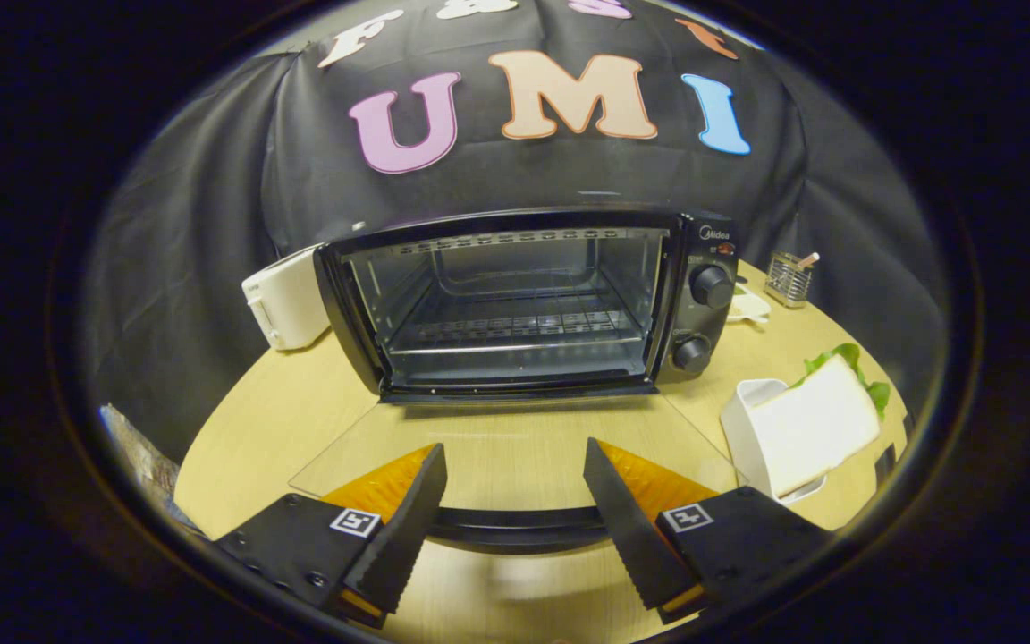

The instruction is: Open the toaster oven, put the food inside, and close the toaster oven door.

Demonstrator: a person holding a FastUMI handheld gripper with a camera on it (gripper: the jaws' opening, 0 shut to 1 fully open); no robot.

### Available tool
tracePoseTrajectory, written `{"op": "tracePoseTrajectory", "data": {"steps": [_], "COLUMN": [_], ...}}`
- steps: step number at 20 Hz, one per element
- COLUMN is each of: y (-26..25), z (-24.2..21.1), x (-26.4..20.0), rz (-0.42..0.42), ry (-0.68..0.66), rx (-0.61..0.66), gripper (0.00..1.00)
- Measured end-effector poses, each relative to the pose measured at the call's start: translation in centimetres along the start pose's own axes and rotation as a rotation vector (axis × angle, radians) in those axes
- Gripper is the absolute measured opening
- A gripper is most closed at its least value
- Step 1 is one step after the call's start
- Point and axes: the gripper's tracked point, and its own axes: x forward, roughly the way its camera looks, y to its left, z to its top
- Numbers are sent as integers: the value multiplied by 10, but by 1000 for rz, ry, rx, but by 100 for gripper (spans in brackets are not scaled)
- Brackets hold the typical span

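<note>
The toaster oven (515, 304) door (515, 447) is seen lowered flat between the spread, empty jaws. The sandwich (814, 420) is propped in a holder (752, 420) beside it; the holder may be toppled if gripped carelessly.

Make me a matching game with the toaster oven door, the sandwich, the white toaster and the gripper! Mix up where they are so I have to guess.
Things:
1. toaster oven door
2. sandwich
3. white toaster
4. hand-held gripper

Places or states:
A. standing in a white holder
B. open, fingers apart over the door handle
C. folded down flat on the table
D. beside the oven, opposite its knobs

Pairs: 1-C, 2-A, 3-D, 4-B
</note>
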Motion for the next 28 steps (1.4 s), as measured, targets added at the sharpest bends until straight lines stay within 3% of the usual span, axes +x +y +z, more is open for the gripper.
{"op": "tracePoseTrajectory", "data": {"steps": [6, 11, 15, 23, 28], "y": [-4, -5, -13, -130, -217], "z": [-37, -33, -22, 58, 72], "x": [9, 12, 0, -55, -66], "rz": [8, 41, 78, -1, -109], "ry": [104, 57, 87, 106, 123], "rx": [30, -34, -12, 79, 87], "gripper": [99, 98, 98, 97, 96]}}
